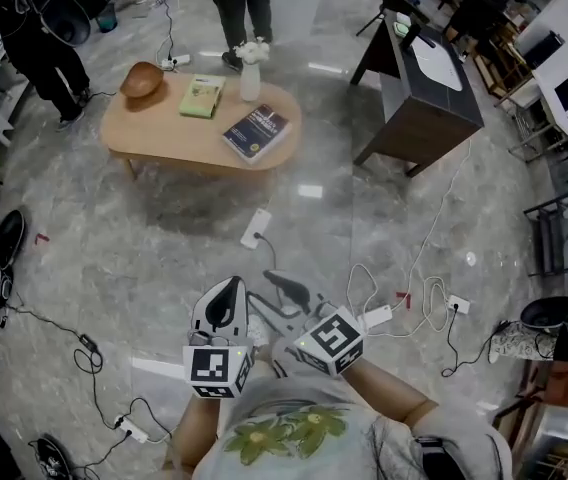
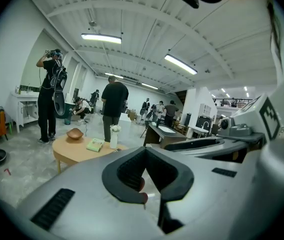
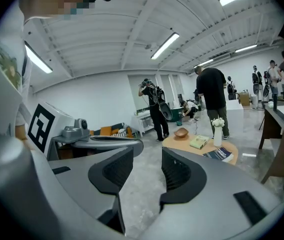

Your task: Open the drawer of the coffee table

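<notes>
The oval wooden counter (image 1: pixel 164 128), the coffee table in question, stands well away from both grippers across the floor (image 1: pixel 154 248), carrying a bowl (image 1: pixel 143 78), a vase (image 1: pixel 251 70) and books (image 1: pixel 256 131). No view shows its drawer, so the task is judged not yet begun. The left gripper (image 2: pixel 149 173) has its jaws pressed together on nothing, apparently in reserve, while the right gripper (image 3: pixel 147 174) points toward the counter with jaws wide apart and empty, probably readied for the drawer front.

The coffee table's (image 1: pixel 154 128) blue book (image 1: pixel 256 131) has unreadably small print.
</notes>
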`<state>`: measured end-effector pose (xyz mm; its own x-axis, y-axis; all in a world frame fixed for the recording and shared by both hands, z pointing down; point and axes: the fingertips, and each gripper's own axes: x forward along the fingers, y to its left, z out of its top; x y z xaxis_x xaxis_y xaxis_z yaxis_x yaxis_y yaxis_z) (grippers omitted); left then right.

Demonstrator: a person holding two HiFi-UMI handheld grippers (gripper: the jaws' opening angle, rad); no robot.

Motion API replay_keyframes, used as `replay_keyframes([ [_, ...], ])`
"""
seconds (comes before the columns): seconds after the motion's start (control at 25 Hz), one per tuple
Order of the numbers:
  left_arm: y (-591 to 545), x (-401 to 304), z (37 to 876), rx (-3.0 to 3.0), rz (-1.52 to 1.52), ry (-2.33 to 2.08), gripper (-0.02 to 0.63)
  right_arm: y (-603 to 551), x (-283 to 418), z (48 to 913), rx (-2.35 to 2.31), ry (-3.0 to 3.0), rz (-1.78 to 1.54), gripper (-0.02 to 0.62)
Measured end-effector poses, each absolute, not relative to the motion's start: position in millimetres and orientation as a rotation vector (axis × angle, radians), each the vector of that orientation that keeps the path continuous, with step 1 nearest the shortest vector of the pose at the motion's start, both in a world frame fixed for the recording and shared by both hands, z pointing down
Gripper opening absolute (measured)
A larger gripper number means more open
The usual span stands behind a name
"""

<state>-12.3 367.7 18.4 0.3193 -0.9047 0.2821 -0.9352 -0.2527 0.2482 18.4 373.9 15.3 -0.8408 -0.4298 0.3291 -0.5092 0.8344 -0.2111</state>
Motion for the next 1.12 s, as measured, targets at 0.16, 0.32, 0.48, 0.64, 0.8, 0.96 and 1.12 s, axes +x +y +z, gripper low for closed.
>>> replay_keyframes([
  [0.16, 359, -15, 36, 2.211, 0.147, -1.589, 0.009, 362, 12, 28, 0.685, -2.693, 0.342, 0.155],
  [0.32, 336, -16, 48, 2.235, 0.208, -1.546, 0.009, 340, 12, 50, 0.675, -2.617, 0.36, 0.176],
  [0.48, 298, -20, 67, 2.27, 0.312, -1.52, 0.009, 299, 7, 69, 0.695, -2.589, 0.386, 0.187],
  [0.64, 257, -18, 88, 2.298, 0.372, -1.439, 0.009, 251, 9, 100, 0.714, -2.523, 0.405, 0.187],
  [0.8, 213, -12, 112, 2.304, 0.412, -1.355, 0.009, 203, 24, 137, 0.729, -2.435, 0.448, 0.187],
  [0.96, 171, -10, 133, 2.308, 0.473, -1.314, 0.009, 163, 30, 159, 0.741, -2.395, 0.515, 0.19],
  [1.12, 135, -5, 154, 2.304, 0.517, -1.282, 0.009, 124, 33, 178, 0.75, -2.379, 0.524, 0.196],
])
